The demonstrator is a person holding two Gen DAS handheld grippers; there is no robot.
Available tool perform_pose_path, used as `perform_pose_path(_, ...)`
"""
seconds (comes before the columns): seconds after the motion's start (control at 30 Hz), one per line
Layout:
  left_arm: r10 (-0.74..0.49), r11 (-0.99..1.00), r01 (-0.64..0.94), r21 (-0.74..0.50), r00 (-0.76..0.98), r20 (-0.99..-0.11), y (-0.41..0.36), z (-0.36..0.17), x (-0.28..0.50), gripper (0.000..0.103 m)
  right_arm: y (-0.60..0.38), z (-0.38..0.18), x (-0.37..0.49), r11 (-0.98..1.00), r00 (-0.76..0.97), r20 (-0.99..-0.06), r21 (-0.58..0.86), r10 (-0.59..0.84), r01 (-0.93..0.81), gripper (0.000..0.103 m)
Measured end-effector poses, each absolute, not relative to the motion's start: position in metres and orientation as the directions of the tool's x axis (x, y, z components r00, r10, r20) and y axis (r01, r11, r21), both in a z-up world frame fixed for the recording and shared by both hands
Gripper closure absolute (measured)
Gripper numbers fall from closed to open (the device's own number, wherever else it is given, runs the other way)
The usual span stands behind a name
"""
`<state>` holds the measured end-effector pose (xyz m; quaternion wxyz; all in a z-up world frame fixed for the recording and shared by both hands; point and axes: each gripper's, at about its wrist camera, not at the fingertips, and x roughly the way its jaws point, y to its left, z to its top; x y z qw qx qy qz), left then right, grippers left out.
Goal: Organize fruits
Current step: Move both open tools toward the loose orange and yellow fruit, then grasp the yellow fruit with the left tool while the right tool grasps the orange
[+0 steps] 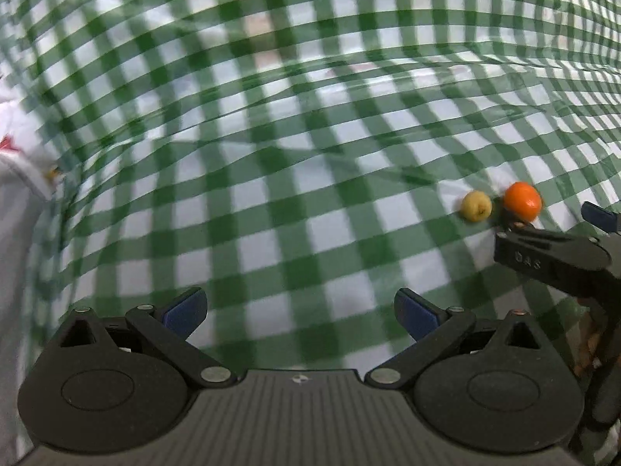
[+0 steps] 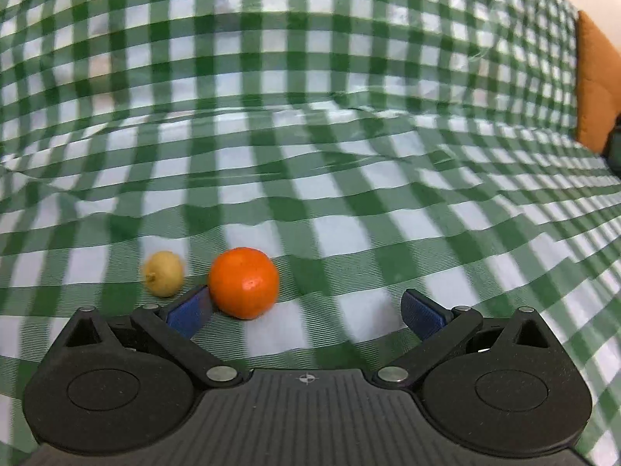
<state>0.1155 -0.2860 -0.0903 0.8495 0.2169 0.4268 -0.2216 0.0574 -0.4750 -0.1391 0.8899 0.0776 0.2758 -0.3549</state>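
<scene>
An orange mandarin [image 2: 243,282] and a small yellow fruit [image 2: 163,278] lie side by side on the green-and-white checked cloth [image 2: 310,155]. My right gripper [image 2: 306,312] is open, its left pad [image 2: 190,310] close beside the mandarin, which sits just ahead of the left half of the gap. In the left wrist view the same mandarin [image 1: 522,201] and yellow fruit [image 1: 476,205] lie far right, with the right gripper [image 1: 559,233] reaching in next to them. My left gripper [image 1: 300,312] is open over bare cloth, well left of both fruits.
The cloth is wrinkled, with folds across the middle. An orange cushion-like object [image 2: 594,81] stands at the right edge in the right wrist view. Something white with a red mark [image 1: 15,147] shows at the left edge in the left wrist view.
</scene>
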Motion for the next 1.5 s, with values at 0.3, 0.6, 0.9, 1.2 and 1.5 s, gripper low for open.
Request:
perform_pose_path(0.3,-0.370,0.702,0.710,0.061,0.437,-0.820,-0.357,-0.117,0.122,0.000,-0.519,-0.135,0.026,0.661,0.535,-0.554,-0.036,-0.638,0.750,0.004)
perform_pose_path(0.6,-0.452,0.584,0.811,0.018,0.343,-0.823,-0.405,-0.134,0.123,0.003,-0.539,-0.138,0.019,0.618,0.509,-0.547,-0.019,-0.665,0.786,0.005)
perform_pose_path(0.9,-0.511,0.557,0.829,-0.049,0.296,-0.807,-0.412,-0.132,0.130,0.074,-0.535,-0.133,0.027,0.693,0.596,-0.503,-0.008,-0.626,0.721,0.066)
perform_pose_path(1.2,-0.497,0.607,0.794,-0.044,0.336,-0.800,-0.385,-0.110,0.120,0.074,-0.537,-0.127,0.019,0.664,0.604,-0.487,0.065,-0.631,0.745,0.067)
perform_pose_path(1.5,-0.479,0.648,0.758,-0.074,0.330,-0.814,-0.297,-0.056,0.063,0.074,-0.501,-0.099,0.000,0.675,0.638,-0.438,0.091,-0.634,0.733,0.067)
